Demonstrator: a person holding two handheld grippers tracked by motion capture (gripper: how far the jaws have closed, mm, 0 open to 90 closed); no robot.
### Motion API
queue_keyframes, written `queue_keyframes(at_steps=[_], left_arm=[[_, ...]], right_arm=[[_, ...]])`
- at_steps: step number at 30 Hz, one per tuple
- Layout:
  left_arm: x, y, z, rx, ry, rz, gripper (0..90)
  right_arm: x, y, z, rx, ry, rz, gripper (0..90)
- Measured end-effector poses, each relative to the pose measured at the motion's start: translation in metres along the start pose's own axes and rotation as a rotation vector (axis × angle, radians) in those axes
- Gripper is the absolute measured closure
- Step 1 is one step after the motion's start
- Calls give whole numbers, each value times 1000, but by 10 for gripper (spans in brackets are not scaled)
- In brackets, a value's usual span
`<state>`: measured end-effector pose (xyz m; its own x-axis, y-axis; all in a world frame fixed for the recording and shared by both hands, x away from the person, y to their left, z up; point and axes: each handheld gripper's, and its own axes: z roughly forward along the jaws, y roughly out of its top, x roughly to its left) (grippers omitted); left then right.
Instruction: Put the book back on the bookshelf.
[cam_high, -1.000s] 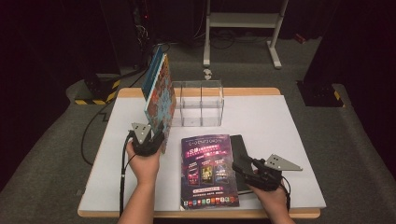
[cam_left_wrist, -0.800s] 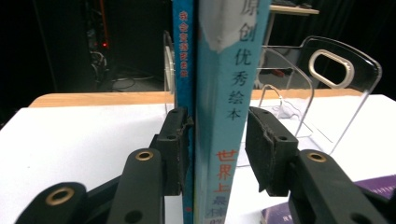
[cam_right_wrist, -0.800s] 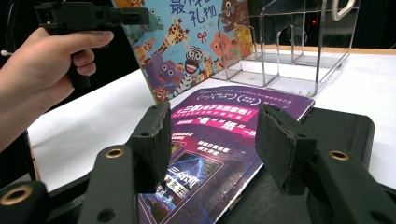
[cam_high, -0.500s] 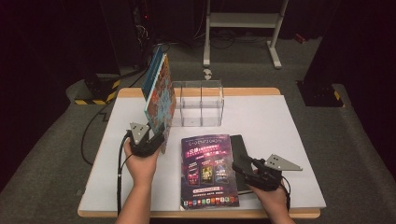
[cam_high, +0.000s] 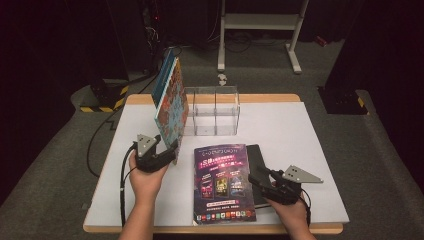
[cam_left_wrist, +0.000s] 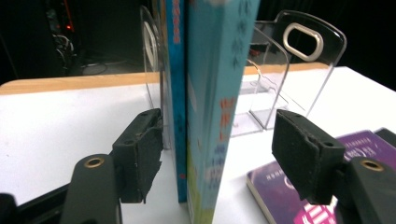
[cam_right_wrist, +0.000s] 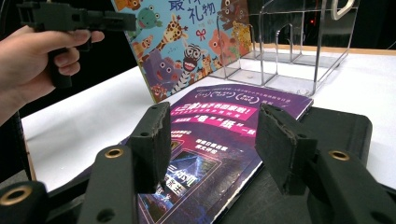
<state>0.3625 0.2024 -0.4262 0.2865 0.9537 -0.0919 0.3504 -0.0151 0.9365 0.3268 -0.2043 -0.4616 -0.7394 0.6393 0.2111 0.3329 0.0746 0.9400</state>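
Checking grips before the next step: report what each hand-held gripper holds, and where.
Nothing is held. The left hand-held gripper, jaws just opening, straddles the picture books; the right hand-held gripper stands open.

The purple magazine (cam_high: 222, 182) covers most of the black book (cam_high: 260, 172) beneath it, and the upright picture book (cam_left_wrist: 212, 93) is cut off by the top edge in the left gripper view.
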Motion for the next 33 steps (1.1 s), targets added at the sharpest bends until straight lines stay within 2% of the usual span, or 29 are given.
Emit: queue_keyframes(at_steps=[7,10,12,16,18,23,27,28,32,33], left_arm=[[4,-13,-9,24,-30,15,333],[6,-21,-13,55,-54,19,320],[6,-26,-15,74,-62,7,288],[4,-36,-21,118,-61,1,301],[2,-43,-22,133,-67,11,297],[-2,-54,-24,153,-93,-10,287],[-12,-67,-23,185,-131,-17,271],[-14,-69,-22,185,-152,-25,267],[-26,-74,-19,209,-178,15,262],[-32,-75,-17,206,-202,2,275]], right_arm=[[1,0,0,6,-12,-21,447],[0,0,1,15,-19,-31,442],[1,0,1,23,-23,-32,441],[-1,0,2,38,-37,-55,435],[-3,-1,2,49,-51,-62,433],[-5,-2,3,69,-68,-75,425],[-6,-5,6,87,-105,-106,425],[-6,-6,7,96,-110,-109,425],[-7,-7,8,124,-129,-125,426],[-7,-7,8,130,-130,-126,424]])
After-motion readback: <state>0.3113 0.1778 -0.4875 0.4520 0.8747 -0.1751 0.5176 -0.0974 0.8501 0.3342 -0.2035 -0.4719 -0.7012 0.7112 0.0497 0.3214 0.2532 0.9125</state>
